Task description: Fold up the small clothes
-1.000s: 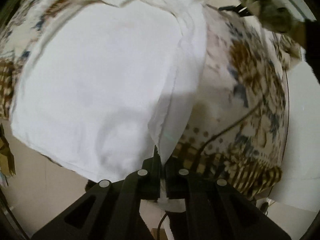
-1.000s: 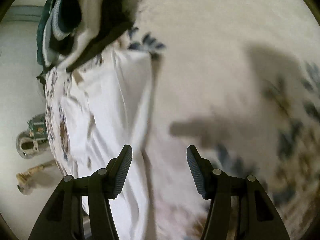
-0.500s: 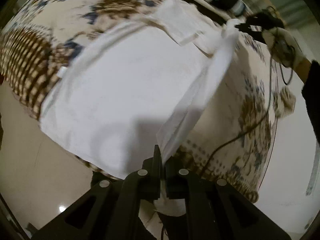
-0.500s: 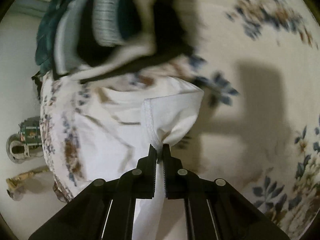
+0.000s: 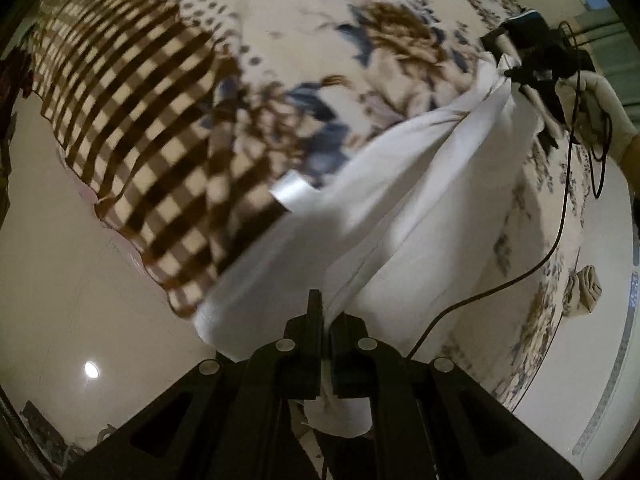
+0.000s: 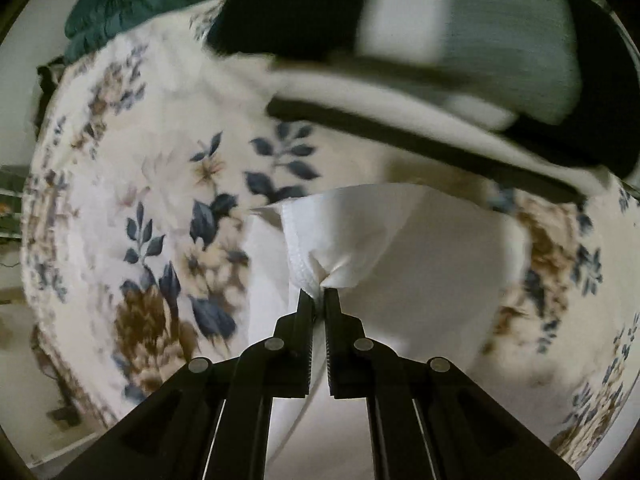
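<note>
Both grippers were clamped on a white garment (image 5: 400,184): the left gripper (image 5: 326,320) pinched one edge, the right gripper (image 6: 319,298) a hemmed corner. The cloth hung stretched between them over the floral bedspread (image 6: 160,208), near a pile of dark clothes (image 6: 304,4).

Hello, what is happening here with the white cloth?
A person is folding a white garment on a floral bedspread. The left gripper is shut on one edge and the right gripper is shut on a hemmed corner. The cloth hangs stretched between them, partly lifted. A pile of other clothes lies behind.
</note>
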A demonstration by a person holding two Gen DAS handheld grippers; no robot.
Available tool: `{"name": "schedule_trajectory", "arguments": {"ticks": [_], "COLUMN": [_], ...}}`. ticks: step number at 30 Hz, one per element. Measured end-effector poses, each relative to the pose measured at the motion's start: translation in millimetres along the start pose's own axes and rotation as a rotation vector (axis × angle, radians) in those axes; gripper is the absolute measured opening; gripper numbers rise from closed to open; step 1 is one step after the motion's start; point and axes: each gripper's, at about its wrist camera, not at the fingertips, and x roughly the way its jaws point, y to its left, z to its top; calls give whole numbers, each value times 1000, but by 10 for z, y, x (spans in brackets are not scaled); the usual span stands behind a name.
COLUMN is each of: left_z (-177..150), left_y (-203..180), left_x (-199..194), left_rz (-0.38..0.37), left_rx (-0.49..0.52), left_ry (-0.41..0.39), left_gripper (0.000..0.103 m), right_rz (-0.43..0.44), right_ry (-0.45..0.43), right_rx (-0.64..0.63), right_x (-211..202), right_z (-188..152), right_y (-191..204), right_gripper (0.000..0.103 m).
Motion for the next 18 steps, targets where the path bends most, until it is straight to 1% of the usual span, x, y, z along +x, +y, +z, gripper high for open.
{"name": "schedule_trajectory", "arguments": {"ticks": [1,4,5,6,7,8,9,11,14,15,18], "left_z": [27,97,102,101,92,83,77,79,111,147,285], "left_y": [42,258,332,430,490,553,596,658,677,648,421], "left_x": [57,261,306,332,316,299,283,241,93,35,-189], "left_rz": [-4,-8,-5,-13,-11,-1,6,45,55,58,52], "left_rx": [-2,-22,-30,-37,-39,-37,-28,-4,12,19,60], "left_ry": [18,97,124,144,150,158,167,181,180,177,124], "left_gripper": [1,8,14,15,16,22,33,44,44,44,44], "right_rz": [-13,-23,-18,-4,30,59,81,146,192,201,226], "right_ry": [4,26,32,36,46,56,58,53,55,63,99], "right_rx": [-4,5,8,16,23,31,41,50,67,72,112], "right_x": [98,252,267,269,243,201,147,-71,-299,-361,-426], "right_z": [17,36,36,23,-10,-62,-125,-397,-883,-1109,-1868], "right_y": [106,240,248,246,220,179,130,-23,-242,-330,-676], "right_gripper": [5,6,10,17,25,42,54,55,63,64,64]}}
